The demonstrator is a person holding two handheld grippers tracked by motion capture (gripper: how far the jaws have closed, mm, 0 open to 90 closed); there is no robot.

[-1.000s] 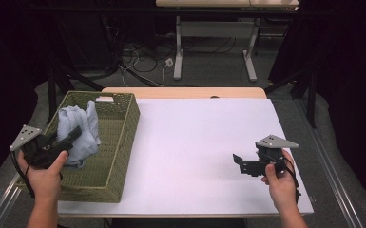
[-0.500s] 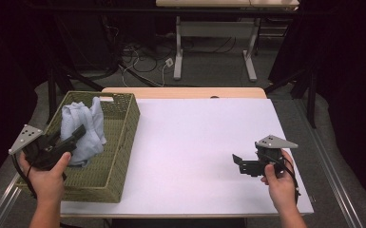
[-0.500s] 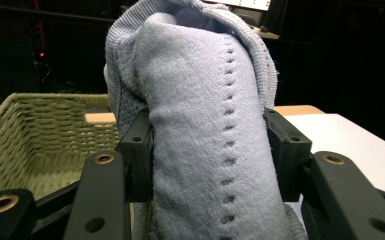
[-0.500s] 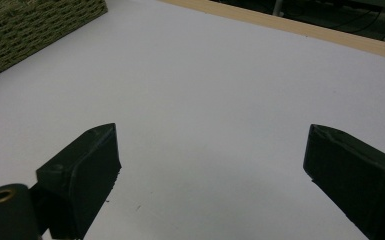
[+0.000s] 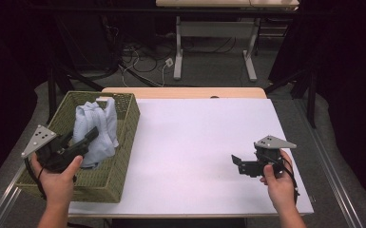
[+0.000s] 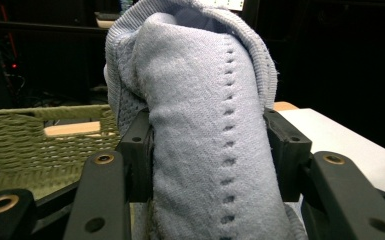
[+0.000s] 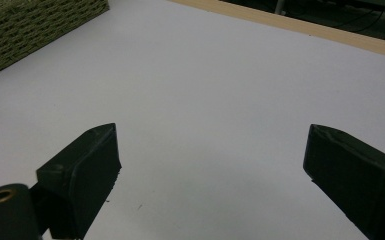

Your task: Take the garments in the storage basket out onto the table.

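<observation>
A pale blue knitted garment (image 5: 95, 130) hangs bunched above the green wicker basket (image 5: 121, 156) at the table's left. My left gripper (image 5: 88, 137) is shut on the garment (image 6: 205, 150), whose folded knit rises between the jaws; the basket wall (image 6: 25, 135) lies behind and below. At the right, near the front edge, my right gripper (image 5: 237, 164) is held low over the white tabletop (image 5: 195, 142). Its jaws stand wide apart with nothing between them, and the gripper (image 7: 210, 165) looks across bare white surface (image 7: 205, 75).
The basket's corner (image 7: 30, 25) shows at the upper left of the right gripper view. A wooden strip (image 5: 185, 92) runs along the table's far edge. Beyond it stand table legs (image 5: 178, 47) and cables (image 5: 138, 57) on the floor.
My left gripper has lifted the garment higher out of the basket, and it now stands taller. The right gripper has stayed in place.
</observation>
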